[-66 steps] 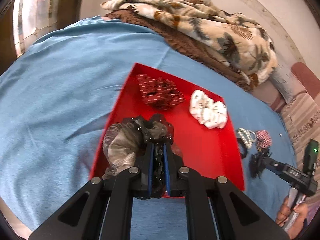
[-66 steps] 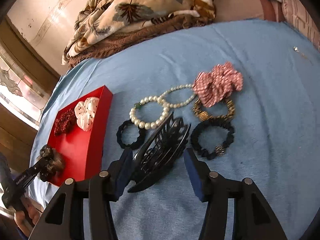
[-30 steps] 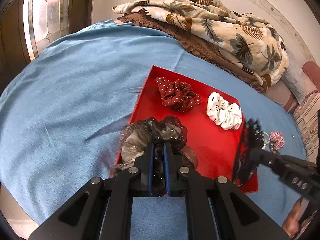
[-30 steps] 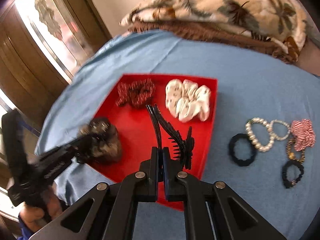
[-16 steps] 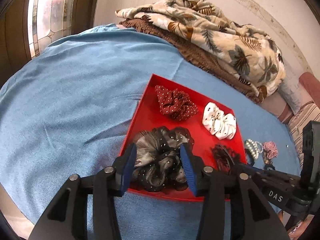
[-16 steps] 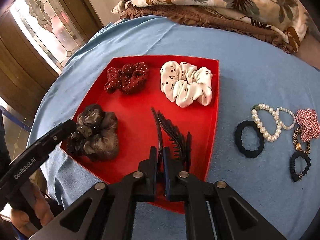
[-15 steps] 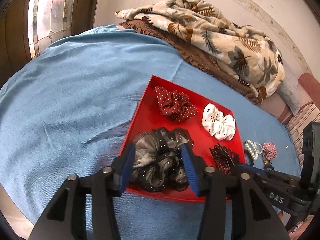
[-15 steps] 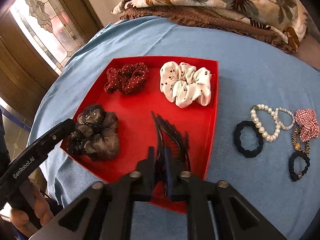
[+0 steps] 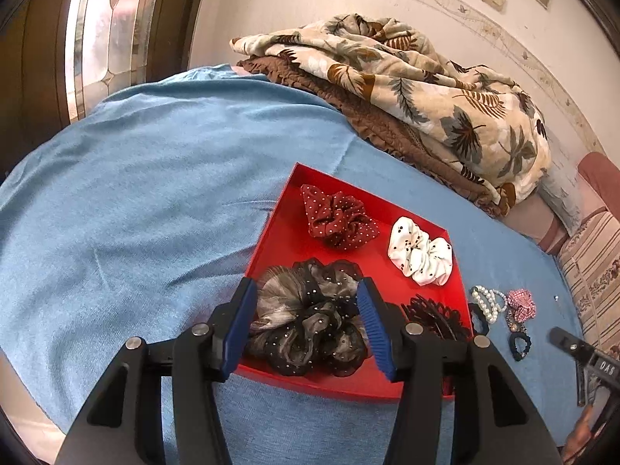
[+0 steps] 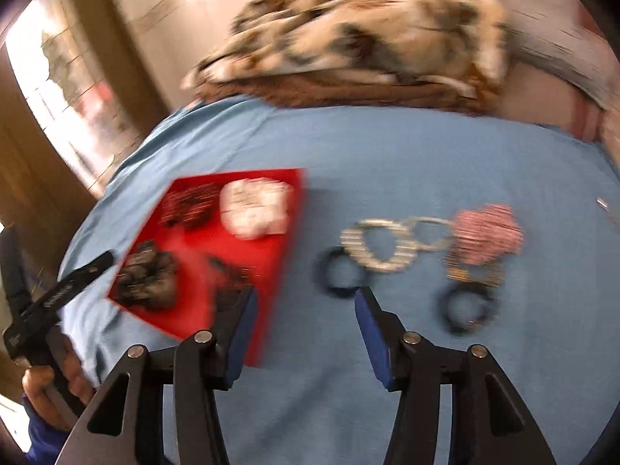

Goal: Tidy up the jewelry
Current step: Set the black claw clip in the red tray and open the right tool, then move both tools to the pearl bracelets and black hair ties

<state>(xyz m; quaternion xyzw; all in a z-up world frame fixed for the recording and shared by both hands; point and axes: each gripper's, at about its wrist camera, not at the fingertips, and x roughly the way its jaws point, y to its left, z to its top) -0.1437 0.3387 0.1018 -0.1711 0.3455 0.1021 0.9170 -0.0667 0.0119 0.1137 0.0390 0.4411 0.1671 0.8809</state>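
A red tray lies on the blue cloth. It holds a maroon dotted scrunchie, a white dotted scrunchie, a grey-black scrunchie and a black claw clip. My left gripper is open, its fingers either side of the grey-black scrunchie, which rests in the tray. My right gripper is open and empty above the cloth, right of the tray. Ahead of it lie a black hair tie, a pearl bracelet, a pink checked scrunchie and another black tie. The right wrist view is blurred.
A folded leaf-print blanket on a brown quilt lies at the back of the bed. A striped cushion sits at the right. A stained-glass door stands at the left. The loose jewelry lies right of the tray.
My right gripper has opened, left the claw clip in the tray and swung right over the cloth. My left gripper stays open around the released grey-black scrunchie.
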